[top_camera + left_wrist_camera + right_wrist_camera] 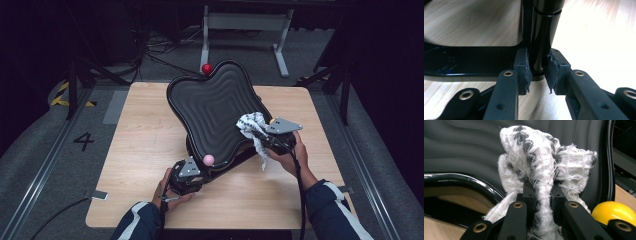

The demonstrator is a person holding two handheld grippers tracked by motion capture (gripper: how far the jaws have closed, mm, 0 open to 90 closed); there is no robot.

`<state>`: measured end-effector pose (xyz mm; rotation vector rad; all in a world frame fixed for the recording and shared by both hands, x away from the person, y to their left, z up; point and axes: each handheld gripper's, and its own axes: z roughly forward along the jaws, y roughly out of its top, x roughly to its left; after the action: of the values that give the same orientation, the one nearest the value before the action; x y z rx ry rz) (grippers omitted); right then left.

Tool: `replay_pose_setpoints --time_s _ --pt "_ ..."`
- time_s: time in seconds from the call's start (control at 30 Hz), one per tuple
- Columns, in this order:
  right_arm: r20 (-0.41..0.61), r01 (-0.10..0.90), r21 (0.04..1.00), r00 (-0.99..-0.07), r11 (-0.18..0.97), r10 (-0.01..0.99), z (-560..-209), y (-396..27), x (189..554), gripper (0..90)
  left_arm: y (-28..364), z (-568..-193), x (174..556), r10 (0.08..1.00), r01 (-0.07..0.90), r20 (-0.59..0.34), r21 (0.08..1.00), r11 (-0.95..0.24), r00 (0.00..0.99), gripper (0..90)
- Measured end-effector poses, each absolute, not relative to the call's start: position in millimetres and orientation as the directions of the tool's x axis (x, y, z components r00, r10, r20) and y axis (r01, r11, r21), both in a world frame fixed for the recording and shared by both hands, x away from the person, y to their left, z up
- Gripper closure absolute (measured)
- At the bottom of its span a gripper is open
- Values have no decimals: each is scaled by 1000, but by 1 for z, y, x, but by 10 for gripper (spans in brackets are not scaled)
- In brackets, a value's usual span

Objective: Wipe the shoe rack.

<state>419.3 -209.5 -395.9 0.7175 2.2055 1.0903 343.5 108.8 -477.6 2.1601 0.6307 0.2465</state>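
Note:
A black panel with a rippled, wavy face (215, 110) stands tilted on a black stand on the wooden table (145, 145). My left gripper (200, 174) sits at the stand's foot. In the left gripper view its pads (524, 67) press on both sides of a glossy black post (544, 37), so my left gripper (539, 75) is shut on it. At the panel's right edge my right gripper (257, 134) is shut on a white cloth with dark checks (252, 125). The bunched cloth (536, 157) rests against the rippled face (474, 145), and my right gripper (541, 192) pinches it.
The stand's flat black base (474, 60) lies on the wood. A pink ball (208, 160) shows beside the left gripper, a yellow ball (611, 211) beside the right, and a red ball (206, 68) behind the panel's top. A glossy black rim (461, 181) edges the panel.

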Motion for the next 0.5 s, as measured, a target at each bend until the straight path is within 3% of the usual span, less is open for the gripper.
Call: replay_pose_setpoints --time_s 0.5 --pt "-295 170 823 -687 542 664 -396 -197 408 794 114 -478 346 541 376 -66 787 -488 839 708"
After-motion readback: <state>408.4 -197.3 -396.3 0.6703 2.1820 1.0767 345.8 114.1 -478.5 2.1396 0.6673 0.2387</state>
